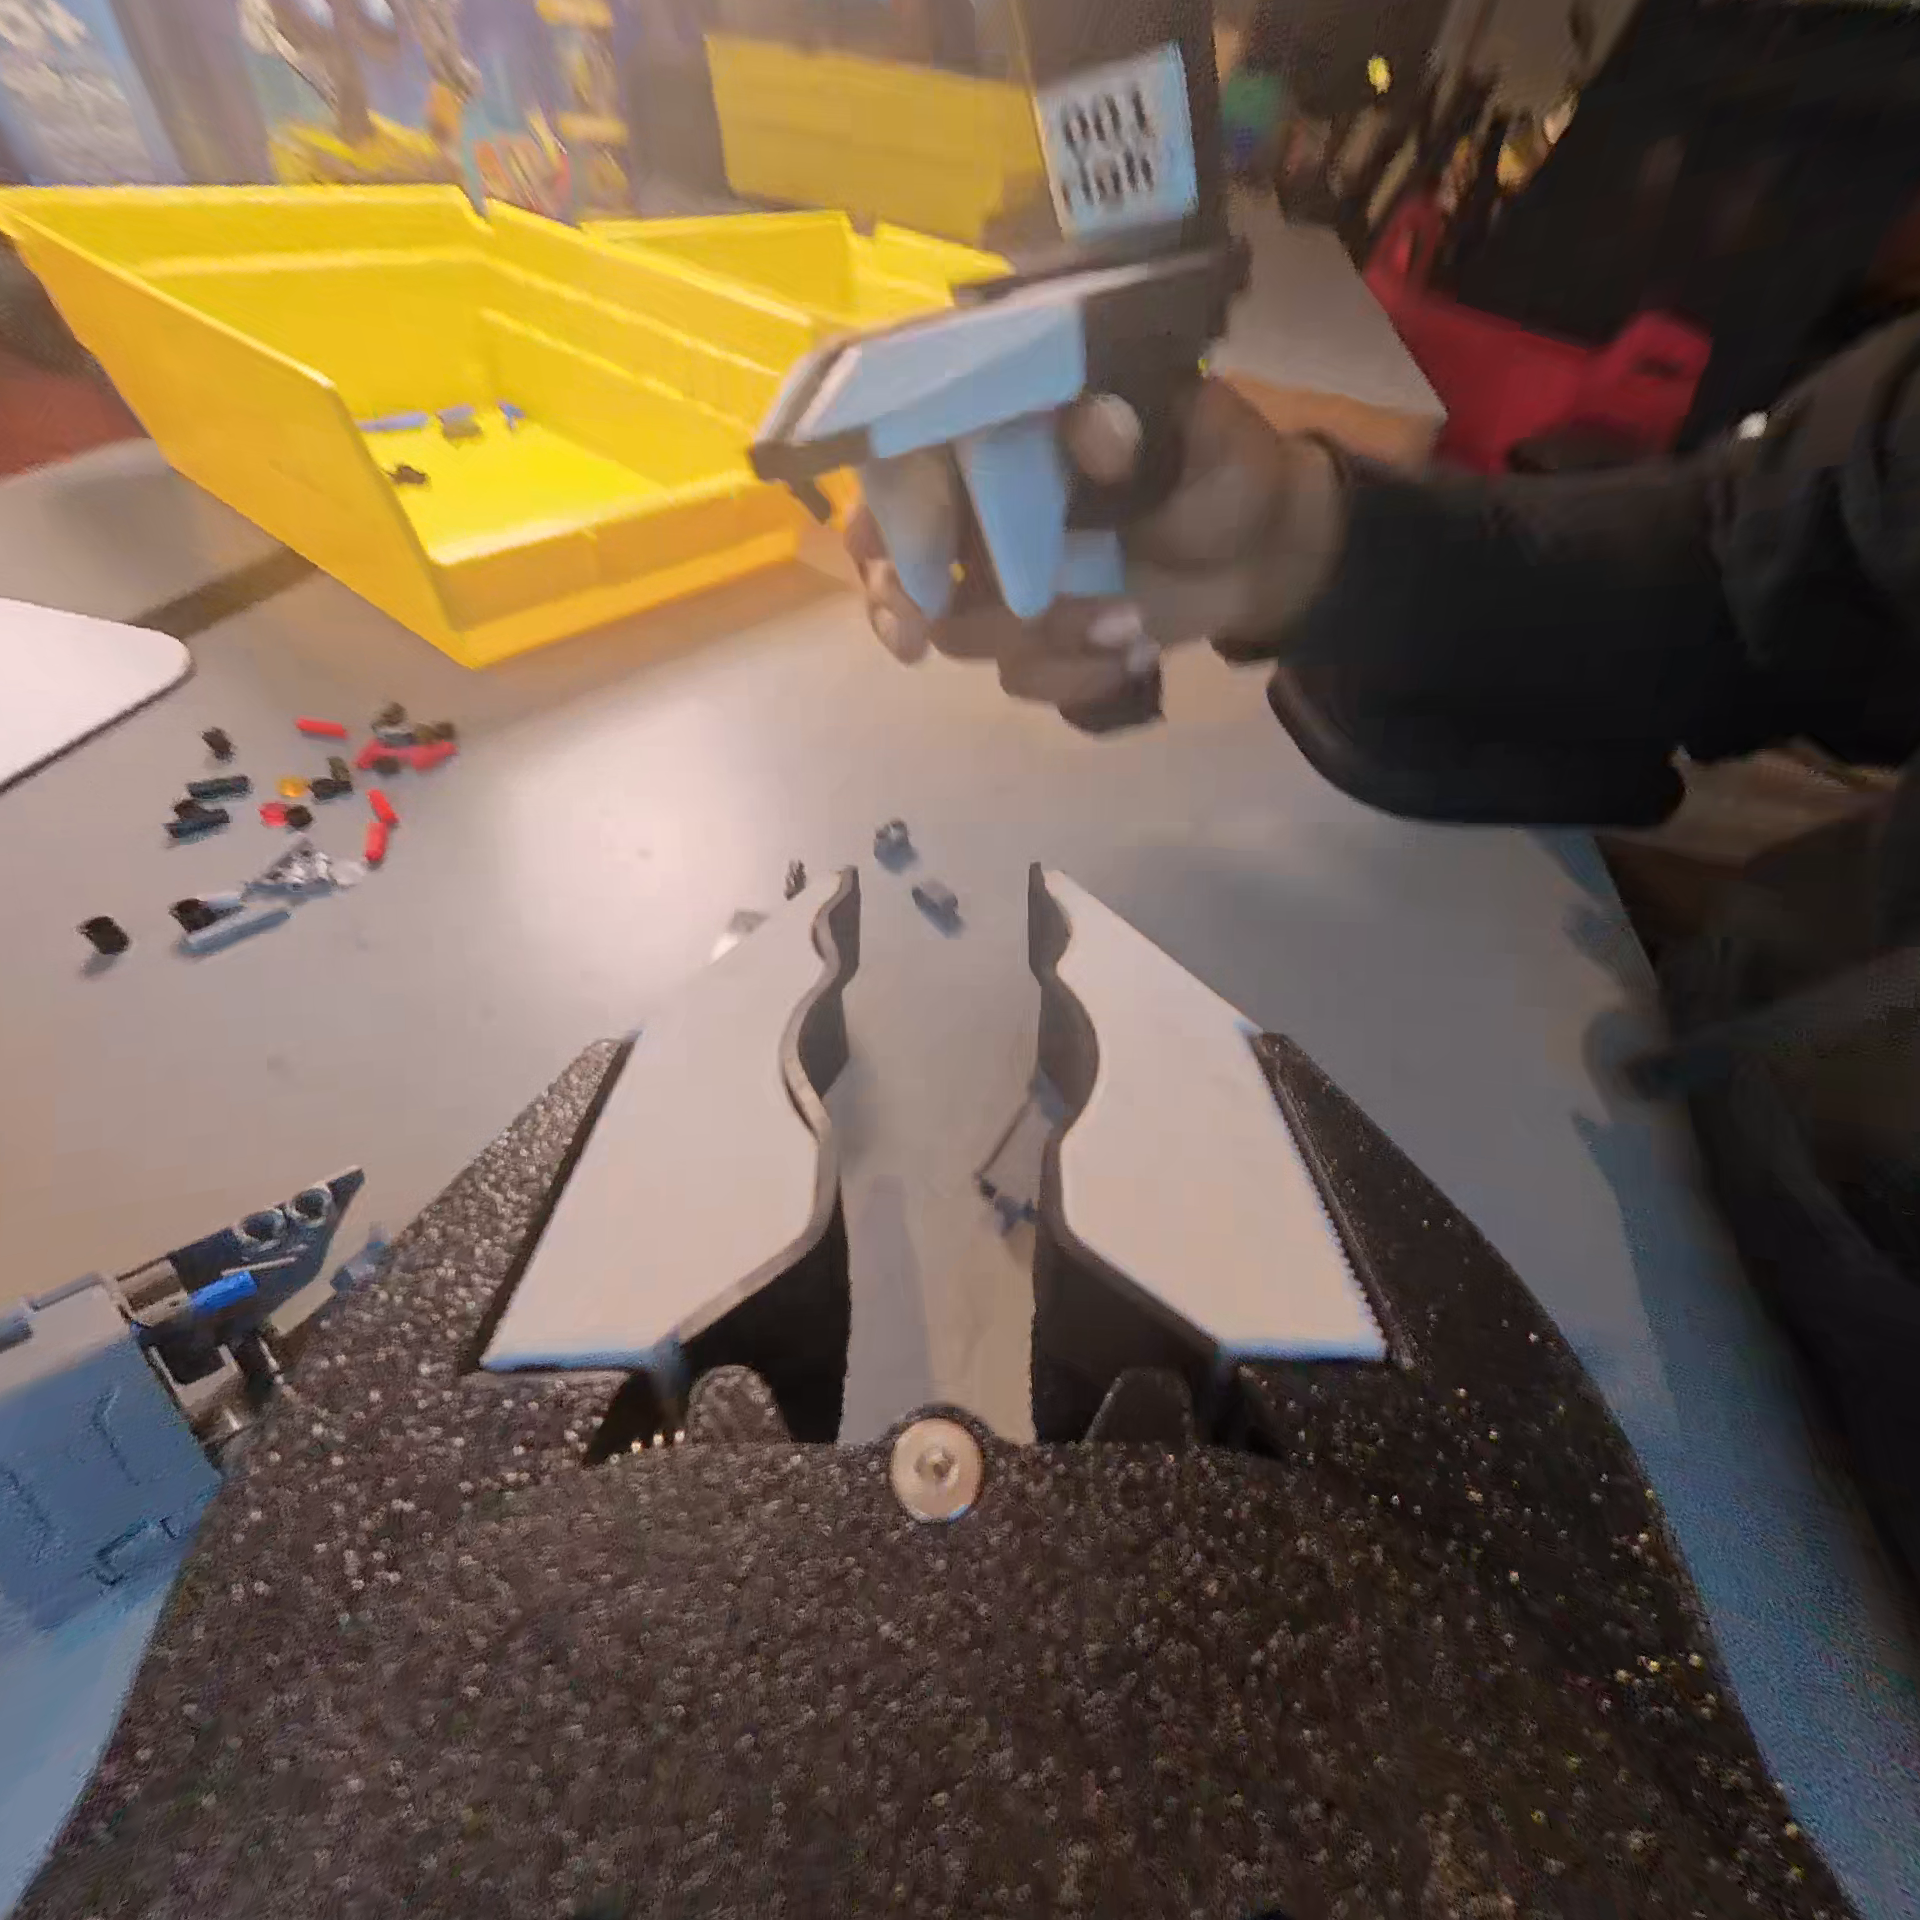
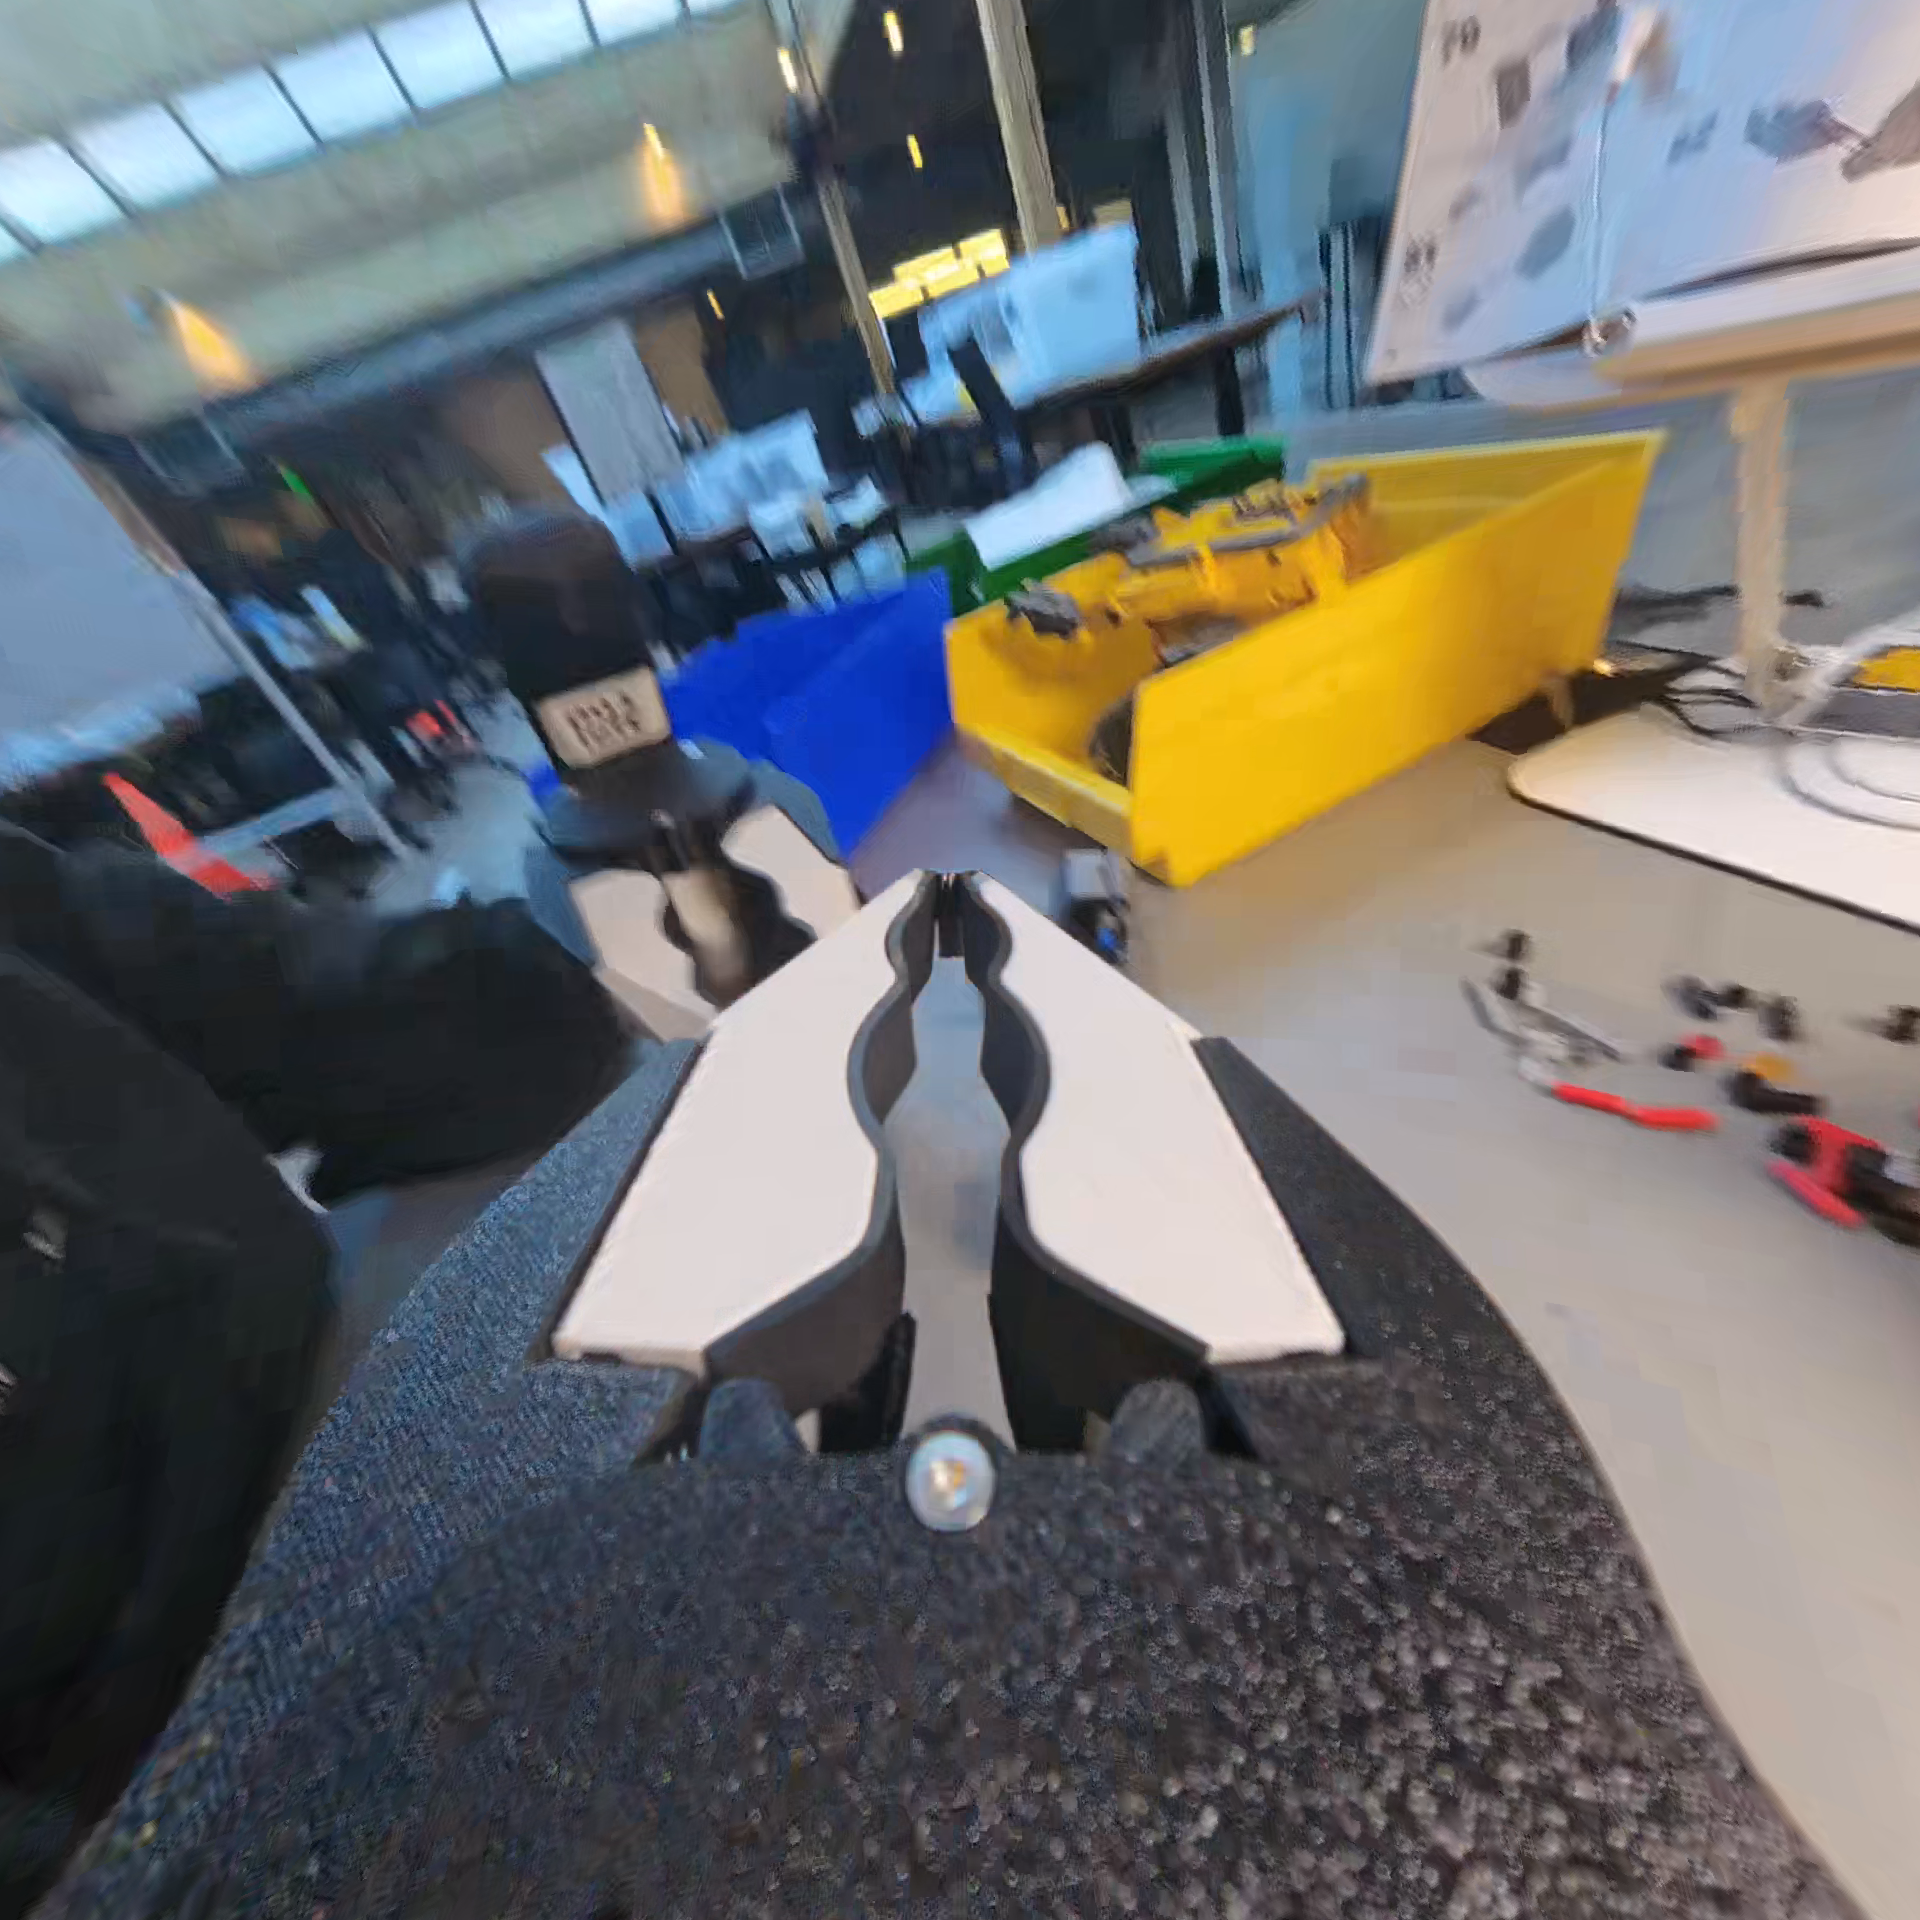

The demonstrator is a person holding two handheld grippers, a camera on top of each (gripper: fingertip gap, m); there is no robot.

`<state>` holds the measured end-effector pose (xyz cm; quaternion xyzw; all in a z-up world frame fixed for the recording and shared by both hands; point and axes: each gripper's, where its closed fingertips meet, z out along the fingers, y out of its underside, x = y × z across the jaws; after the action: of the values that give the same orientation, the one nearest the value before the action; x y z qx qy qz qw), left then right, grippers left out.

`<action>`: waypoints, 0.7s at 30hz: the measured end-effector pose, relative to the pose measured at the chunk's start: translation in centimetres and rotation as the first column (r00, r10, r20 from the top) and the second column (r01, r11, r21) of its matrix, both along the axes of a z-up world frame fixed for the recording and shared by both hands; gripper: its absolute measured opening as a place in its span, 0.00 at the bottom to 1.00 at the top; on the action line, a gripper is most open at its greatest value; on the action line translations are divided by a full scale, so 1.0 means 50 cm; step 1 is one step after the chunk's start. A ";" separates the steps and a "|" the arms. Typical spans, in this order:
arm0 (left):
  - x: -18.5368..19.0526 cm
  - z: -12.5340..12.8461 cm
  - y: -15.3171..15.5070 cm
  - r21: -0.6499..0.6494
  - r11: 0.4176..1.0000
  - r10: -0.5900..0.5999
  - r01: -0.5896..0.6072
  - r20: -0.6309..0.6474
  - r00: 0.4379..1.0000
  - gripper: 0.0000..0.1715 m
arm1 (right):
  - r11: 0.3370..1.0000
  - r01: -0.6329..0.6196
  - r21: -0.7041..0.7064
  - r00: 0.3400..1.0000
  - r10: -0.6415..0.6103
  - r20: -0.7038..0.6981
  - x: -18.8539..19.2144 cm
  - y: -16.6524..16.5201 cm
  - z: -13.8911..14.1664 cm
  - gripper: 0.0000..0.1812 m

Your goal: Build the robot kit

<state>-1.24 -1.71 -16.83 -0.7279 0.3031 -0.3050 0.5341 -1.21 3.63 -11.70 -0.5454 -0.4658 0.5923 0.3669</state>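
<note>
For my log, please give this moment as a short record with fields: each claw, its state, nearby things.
left claw: open, low over the grey table
near left claw: small dark pieces between its tips
right claw: shut on a small dark piece, raised
table left side: scattered red and black pieces
behind: yellow bin with few pieces
near edge: grey-blue built model
</note>
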 end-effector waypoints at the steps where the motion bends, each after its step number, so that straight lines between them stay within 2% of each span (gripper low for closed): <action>1: 0.001 0.014 0.008 0.018 0.999 0.038 -0.038 0.036 0.999 0.19 | 0.997 -0.017 -0.075 0.997 0.011 -0.078 -0.005 -0.022 0.020 0.01; 3: 0.003 0.029 0.018 0.053 0.993 0.098 -0.101 0.059 0.994 0.19 | 0.983 -0.034 -0.180 0.987 0.005 -0.158 -0.017 -0.050 0.029 0.01; 6: 0.010 0.046 0.020 0.117 0.982 0.144 -0.150 0.056 0.988 0.18 | 0.942 -0.066 -0.328 0.978 -0.004 -0.207 -0.030 -0.066 0.028 0.02; 8: 0.008 0.060 0.021 0.142 0.973 0.173 -0.181 0.067 0.983 0.16 | 0.925 -0.084 -0.371 0.977 0.004 -0.212 -0.036 -0.077 0.018 0.01; 16: -0.003 0.076 0.014 0.109 0.977 0.166 -0.182 0.140 0.976 0.04 | 0.951 -0.088 -0.296 0.983 0.035 -0.182 -0.046 -0.098 -0.002 0.02; 21: -0.001 0.065 0.011 0.121 0.980 0.151 -0.160 0.080 0.985 0.03 | 0.986 -0.083 -0.141 0.989 0.064 -0.133 -0.037 -0.099 -0.008 0.02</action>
<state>-1.27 -1.17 -13.56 -0.7026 0.2450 -0.2681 0.6119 -3.06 -1.30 -12.10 -0.5140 -0.4165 0.6720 0.3329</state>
